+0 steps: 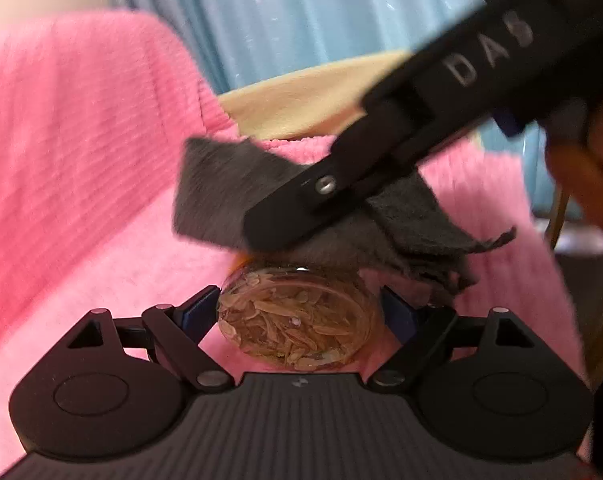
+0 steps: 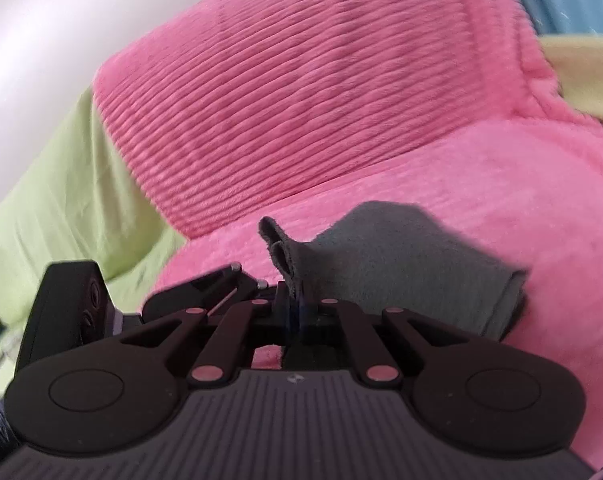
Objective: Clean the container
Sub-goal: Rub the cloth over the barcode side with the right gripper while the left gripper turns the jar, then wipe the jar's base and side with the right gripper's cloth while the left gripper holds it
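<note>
1. two grippers share the work: the left gripper point(image 1: 299, 312) clamps a clear glass jar point(image 1: 297, 320) of dried flakes between its blue pads, jaws narrowed onto the glass.
2. the jar is held above a pink ribbed blanket point(image 1: 81, 160), base toward the left wrist camera.
3. the right gripper point(image 2: 295, 304) has its jaws pinched tight on a folded grey cloth point(image 2: 401, 268).
4. in the left wrist view, the grey cloth lies against the far upper side of the jar, under the right gripper's finger.
5. judgement: wiping is under way; the near glass shows no cloth contact, so that side is probably left to clean.
6. remaining dirt cannot be told through the blur.
</note>
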`<action>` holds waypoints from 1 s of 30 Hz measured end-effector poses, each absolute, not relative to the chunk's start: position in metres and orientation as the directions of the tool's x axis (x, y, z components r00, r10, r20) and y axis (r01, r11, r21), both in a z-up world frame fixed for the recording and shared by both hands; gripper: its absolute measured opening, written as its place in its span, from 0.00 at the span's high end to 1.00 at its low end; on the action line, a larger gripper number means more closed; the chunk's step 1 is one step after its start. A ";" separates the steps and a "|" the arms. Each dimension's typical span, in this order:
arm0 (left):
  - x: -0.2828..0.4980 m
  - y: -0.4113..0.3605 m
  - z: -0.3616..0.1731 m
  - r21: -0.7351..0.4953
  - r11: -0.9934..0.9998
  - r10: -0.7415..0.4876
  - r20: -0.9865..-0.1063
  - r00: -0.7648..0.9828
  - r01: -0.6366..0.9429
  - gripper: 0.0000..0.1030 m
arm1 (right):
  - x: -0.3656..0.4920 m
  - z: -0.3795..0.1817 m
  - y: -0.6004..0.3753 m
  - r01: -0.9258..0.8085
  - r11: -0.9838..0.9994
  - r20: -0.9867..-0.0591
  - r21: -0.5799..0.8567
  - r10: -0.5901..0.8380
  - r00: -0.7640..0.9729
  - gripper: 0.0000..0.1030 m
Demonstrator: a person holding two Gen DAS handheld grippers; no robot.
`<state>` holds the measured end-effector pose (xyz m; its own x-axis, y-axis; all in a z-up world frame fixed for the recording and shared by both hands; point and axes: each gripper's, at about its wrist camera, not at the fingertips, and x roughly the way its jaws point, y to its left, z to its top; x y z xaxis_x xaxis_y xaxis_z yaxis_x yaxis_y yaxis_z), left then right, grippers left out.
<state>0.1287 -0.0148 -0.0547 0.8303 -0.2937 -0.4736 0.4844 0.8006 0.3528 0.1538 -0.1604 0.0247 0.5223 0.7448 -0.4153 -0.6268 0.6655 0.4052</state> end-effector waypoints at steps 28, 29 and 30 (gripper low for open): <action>0.153 0.016 -0.047 -0.063 0.863 -0.468 -0.473 0.747 0.501 0.18 | 0.171 0.022 -0.180 -0.488 0.759 -0.396 0.432 0.646 0.653 0.99; 0.152 0.013 -0.047 -0.031 0.863 -0.457 -0.474 0.753 0.504 0.18 | 0.170 0.021 -0.182 -0.481 0.756 -0.394 0.444 0.647 0.653 0.99; 0.148 0.008 -0.048 0.020 0.862 -0.438 -0.474 0.764 0.506 0.18 | 0.169 0.020 -0.182 -0.484 0.751 -0.393 0.450 0.653 0.648 0.98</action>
